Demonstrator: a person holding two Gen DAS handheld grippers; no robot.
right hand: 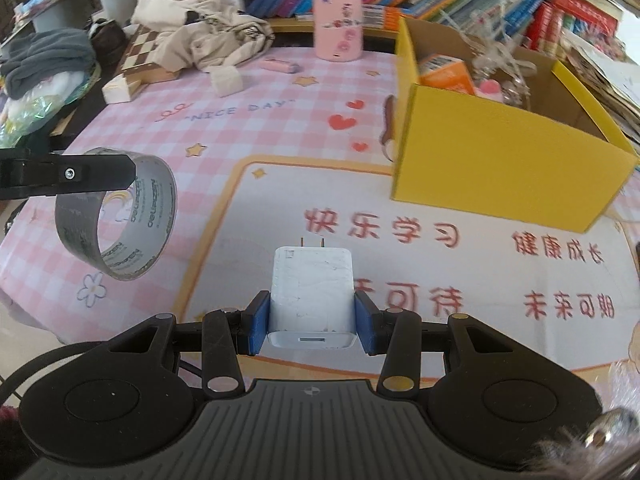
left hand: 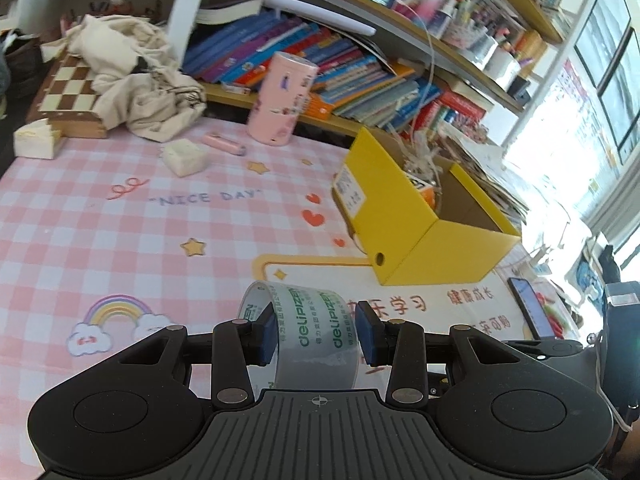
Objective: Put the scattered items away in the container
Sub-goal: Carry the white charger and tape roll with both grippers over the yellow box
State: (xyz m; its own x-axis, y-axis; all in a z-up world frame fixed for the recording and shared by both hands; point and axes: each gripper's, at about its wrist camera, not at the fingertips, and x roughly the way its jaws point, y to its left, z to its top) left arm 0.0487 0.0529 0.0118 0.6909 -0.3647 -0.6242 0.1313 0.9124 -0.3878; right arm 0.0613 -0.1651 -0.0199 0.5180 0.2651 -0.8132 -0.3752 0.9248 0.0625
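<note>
Left claw pinches the clear tape roll across its band, lifted off the bench; right claw clamps a white charger by its sides, prongs forward. Both loads hang short of the yellow box, apparently ready to drop in beside the items already there.

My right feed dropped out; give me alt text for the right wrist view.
The right gripper clamps a white charger above the pink checked mat. A yellow box stands ahead right; a tape roll hangs at left.
</note>
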